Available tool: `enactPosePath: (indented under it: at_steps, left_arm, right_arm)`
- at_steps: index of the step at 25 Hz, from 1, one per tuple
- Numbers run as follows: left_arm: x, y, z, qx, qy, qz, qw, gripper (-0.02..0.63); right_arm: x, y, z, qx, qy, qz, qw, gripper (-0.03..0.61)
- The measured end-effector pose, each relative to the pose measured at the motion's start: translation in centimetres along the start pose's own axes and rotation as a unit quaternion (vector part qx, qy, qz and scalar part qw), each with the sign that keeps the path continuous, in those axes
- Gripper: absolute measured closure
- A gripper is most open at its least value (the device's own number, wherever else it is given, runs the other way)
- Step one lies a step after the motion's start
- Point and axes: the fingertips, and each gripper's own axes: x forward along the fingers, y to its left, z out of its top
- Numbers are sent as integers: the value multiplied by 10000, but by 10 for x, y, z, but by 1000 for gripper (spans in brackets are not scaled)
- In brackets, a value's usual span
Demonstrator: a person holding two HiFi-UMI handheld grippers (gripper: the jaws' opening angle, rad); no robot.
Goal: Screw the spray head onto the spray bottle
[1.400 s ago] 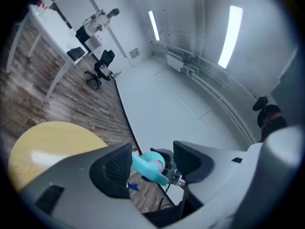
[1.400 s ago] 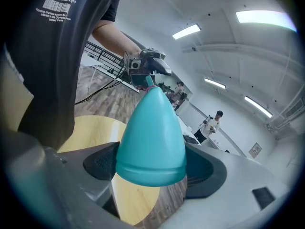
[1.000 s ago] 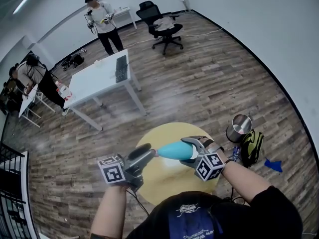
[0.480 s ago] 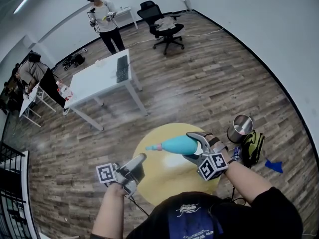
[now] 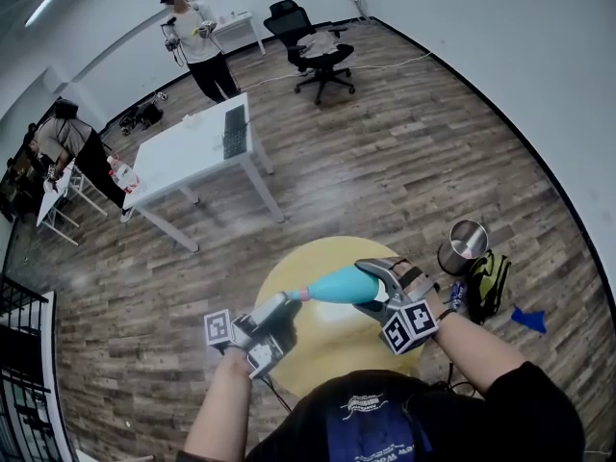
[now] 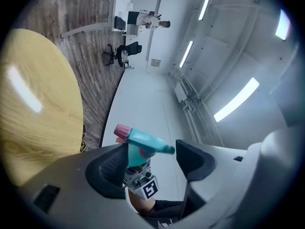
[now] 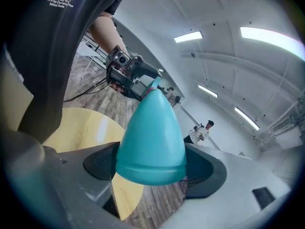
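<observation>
Above the round worktop (image 5: 332, 346), the right gripper (image 5: 370, 284) clamps the teal bottle (image 5: 342, 285). The left gripper (image 5: 273, 307) sits at the bottle's neck, jaws apart, with the spray head (image 6: 141, 144) between them

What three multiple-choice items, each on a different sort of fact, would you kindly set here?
1. Where is the spray bottle? A on the floor; B held above the round table; C on a chair.
2. What colour is its body? A teal; B red; C black.
3. How is the right gripper? A open, empty; B shut on the spray bottle; C hidden.
Key: B, head view shows it over the yellow top. A, teal in every view. B, both pads press its sides.
</observation>
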Motion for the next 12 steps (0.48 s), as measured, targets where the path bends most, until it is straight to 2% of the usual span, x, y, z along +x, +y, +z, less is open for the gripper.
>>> enactPosePath:
  at_steps: [3, 9, 12]
  left_arm:
    - [-4, -1, 5, -17, -61, -103, 9999, 268]
    - [-4, 16, -3, -216, 39, 57, 9997, 268]
    - [1, 13, -4, -4, 215, 189, 9996, 277]
  right_arm:
    - [-2, 1, 0, -121, -2, -37, 9999, 167]
    - [-8, 10, 6, -574, -64, -22, 9983, 167]
    - [-5, 13, 11, -599, -77, 73, 9981, 167]
